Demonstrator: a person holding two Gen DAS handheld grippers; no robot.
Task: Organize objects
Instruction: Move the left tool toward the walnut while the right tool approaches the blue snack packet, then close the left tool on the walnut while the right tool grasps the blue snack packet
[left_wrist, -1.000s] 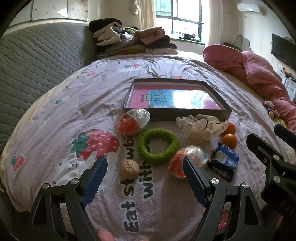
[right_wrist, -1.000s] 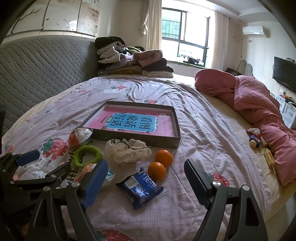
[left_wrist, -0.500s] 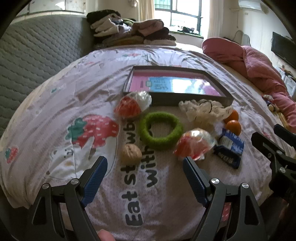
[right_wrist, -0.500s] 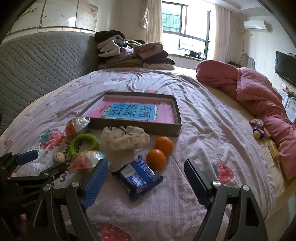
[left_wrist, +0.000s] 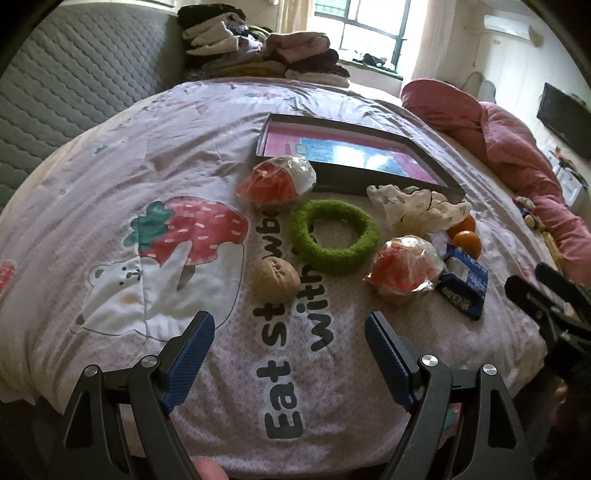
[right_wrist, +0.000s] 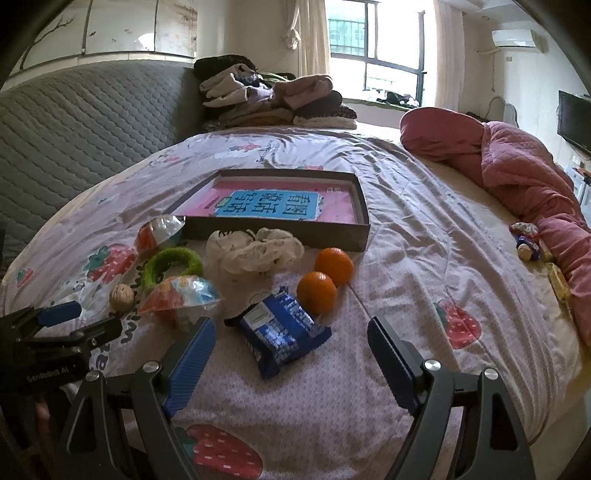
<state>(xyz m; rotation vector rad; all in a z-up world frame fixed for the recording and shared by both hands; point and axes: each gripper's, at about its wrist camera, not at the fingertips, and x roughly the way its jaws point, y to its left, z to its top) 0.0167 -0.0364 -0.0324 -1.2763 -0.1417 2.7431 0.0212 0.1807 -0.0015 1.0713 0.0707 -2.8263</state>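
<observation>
A shallow dark box (right_wrist: 364, 229) with a pink and blue card inside lies on the bed. In front of it lie two wrapped orange-and-white snacks (left_wrist: 275, 181) (left_wrist: 402, 267), a green fuzzy ring (left_wrist: 334, 236), a walnut (left_wrist: 275, 278), a white scrunchie (right_wrist: 255, 249), two oranges (right_wrist: 317, 291) (right_wrist: 334, 266) and a blue biscuit pack (right_wrist: 280, 334). My left gripper (left_wrist: 290, 323) is open and empty, just short of the walnut. My right gripper (right_wrist: 291, 328) is open and empty, with the blue pack between its fingers.
The bed has a strawberry-print cover (right_wrist: 424, 258). A pink quilt (right_wrist: 524, 177) lies at the right, with a small toy (right_wrist: 526, 240) beside it. Folded clothes (right_wrist: 273, 96) are stacked at the far end. A grey padded headboard (right_wrist: 92, 110) runs along the left.
Both grippers have moved forward and lower toward the objects, which now look larger. Both stay open. No object has moved.
</observation>
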